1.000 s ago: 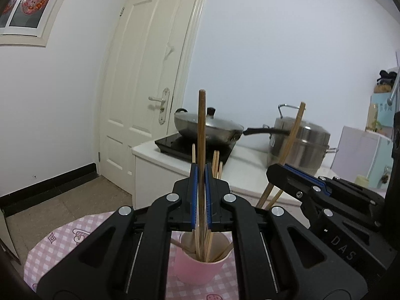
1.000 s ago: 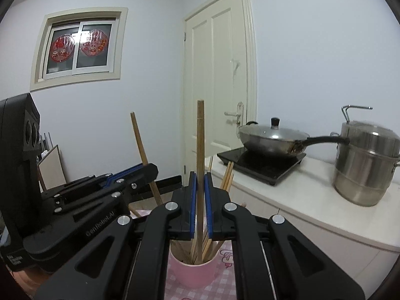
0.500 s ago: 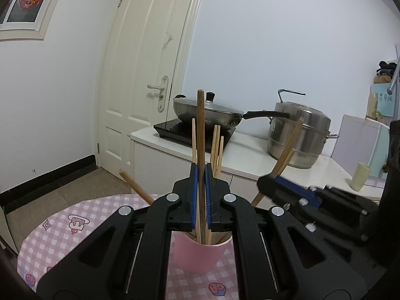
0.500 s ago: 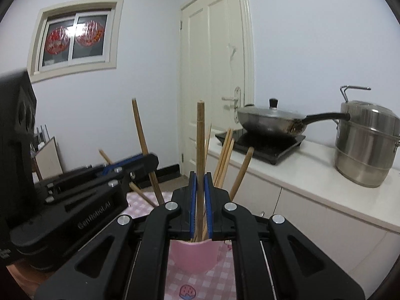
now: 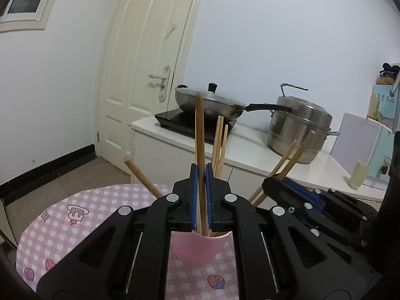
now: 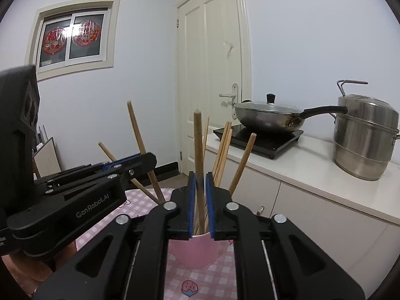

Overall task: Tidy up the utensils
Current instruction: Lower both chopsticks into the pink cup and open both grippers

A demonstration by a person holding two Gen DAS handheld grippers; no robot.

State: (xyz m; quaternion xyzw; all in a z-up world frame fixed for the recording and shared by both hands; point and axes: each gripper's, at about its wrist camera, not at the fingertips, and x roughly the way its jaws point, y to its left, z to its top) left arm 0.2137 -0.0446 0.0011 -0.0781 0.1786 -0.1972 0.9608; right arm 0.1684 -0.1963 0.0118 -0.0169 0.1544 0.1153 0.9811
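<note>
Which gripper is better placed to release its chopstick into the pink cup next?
Right, narrowly. Both chopsticks already reach into the pink cup, but the right gripper seems slightly parted around its stick; the left gripper looks clamped.

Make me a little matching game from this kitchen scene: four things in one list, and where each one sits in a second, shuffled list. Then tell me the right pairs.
Things:
1. pink cup
2. lidded wok
3. steel steamer pot
4. chopstick in the left gripper

Places:
A. on the black induction hob
B. on the white counter, right of the hob
C. standing upright between blue pads, its lower end in the cup
D. on the pink checked tablecloth

Pairs: 1-D, 2-A, 3-B, 4-C
</note>
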